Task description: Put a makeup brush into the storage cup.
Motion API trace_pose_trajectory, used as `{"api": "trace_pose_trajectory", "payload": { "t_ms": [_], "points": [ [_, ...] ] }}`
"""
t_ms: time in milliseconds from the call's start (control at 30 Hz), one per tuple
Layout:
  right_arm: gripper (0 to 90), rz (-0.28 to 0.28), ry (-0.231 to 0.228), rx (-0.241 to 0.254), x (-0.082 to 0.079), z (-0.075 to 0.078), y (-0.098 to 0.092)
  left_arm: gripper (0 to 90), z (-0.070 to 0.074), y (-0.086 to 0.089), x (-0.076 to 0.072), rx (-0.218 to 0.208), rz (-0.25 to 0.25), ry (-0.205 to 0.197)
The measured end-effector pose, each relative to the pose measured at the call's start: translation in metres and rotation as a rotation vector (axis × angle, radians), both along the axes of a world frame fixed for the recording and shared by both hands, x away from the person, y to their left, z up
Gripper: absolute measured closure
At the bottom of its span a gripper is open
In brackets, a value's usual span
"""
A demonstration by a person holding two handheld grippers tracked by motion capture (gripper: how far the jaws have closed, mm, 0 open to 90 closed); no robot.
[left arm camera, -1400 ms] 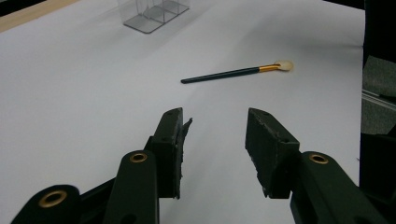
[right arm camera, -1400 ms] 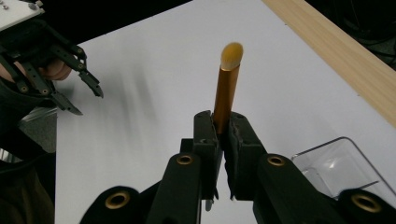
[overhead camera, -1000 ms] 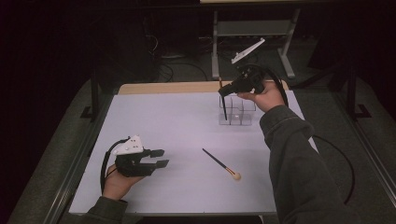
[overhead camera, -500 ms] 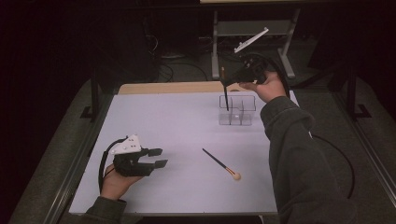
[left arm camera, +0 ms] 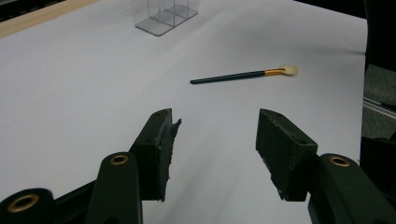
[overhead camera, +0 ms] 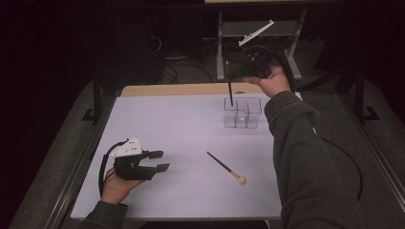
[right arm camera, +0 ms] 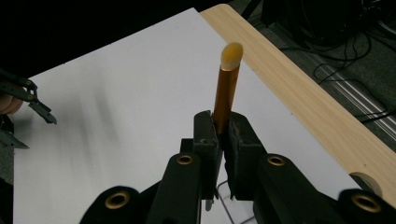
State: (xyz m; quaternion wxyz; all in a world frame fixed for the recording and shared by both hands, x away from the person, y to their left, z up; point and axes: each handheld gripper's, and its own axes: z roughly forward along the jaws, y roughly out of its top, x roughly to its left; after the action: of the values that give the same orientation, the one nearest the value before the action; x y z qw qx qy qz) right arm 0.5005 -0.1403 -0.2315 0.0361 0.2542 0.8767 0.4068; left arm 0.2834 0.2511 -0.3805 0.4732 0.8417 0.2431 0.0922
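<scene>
My right gripper (overhead camera: 232,71) is shut on a brush (overhead camera: 230,93) with a black handle and holds it upright. Its lower end hangs at the top rim of the clear divided organizer (overhead camera: 243,114). In the right gripper view the jaws (right arm camera: 223,133) pinch the gold ferrule, and the cream bristle tip (right arm camera: 232,53) points away. A second brush (overhead camera: 224,167) lies flat on the white sheet, ahead of my left gripper (left arm camera: 215,140). The left gripper (overhead camera: 160,161) rests low at the front left. Its jaws have just been opening and nothing is between them.
A white sheet (overhead camera: 181,129) covers the table, with a wooden strip (overhead camera: 181,89) along the far edge. Behind it stand a metal frame (overhead camera: 258,28) and cables on the floor. The person's right sleeve (overhead camera: 305,157) reaches across the right side.
The right hand has lifted the upright brush, so its lower end has risen from inside the organizer to its rim. The left gripper's jaws stand wider apart.
</scene>
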Motion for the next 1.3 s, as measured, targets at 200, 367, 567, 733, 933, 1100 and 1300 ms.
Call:
{"api": "trace_pose_trajectory", "payload": {
  "t_ms": [200, 367, 567, 733, 933, 1100, 1300],
  "points": [
    [82.7, -0.024, 0.003, 0.004, 0.007, 0.004, 0.0, 43.0, 0.0, 0.002, 0.001, -0.004, 0.008, 0.001],
    [82.7, -0.045, 0.028, 0.012, 0.014, 0.004, 0.001, 39.6, -0.001, 0.003, 0.002, -0.015, 0.011, 0.011],
    [82.8, -0.064, 0.035, -0.001, 0.022, 0.0, 0.004, 35.8, -0.002, 0.003, 0.003, -0.011, 0.007, 0.021],
    [82.7, -0.069, 0.042, -0.015, 0.028, -0.005, 0.009, 33.3, -0.003, 0.005, 0.005, -0.016, 0.013, 0.029],
    [82.7, -0.084, 0.052, -0.033, 0.035, -0.013, 0.011, 31.6, -0.002, 0.007, 0.005, -0.025, 0.025, 0.027],
    [82.7, -0.098, 0.064, -0.031, 0.038, -0.018, 0.012, 30.8, -0.002, 0.007, 0.004, -0.025, 0.028, 0.035],
    [82.7, -0.112, 0.07, -0.036, 0.038, -0.023, 0.012, 30.2, -0.001, 0.008, 0.005, -0.02, 0.025, 0.027]
  ]
}}
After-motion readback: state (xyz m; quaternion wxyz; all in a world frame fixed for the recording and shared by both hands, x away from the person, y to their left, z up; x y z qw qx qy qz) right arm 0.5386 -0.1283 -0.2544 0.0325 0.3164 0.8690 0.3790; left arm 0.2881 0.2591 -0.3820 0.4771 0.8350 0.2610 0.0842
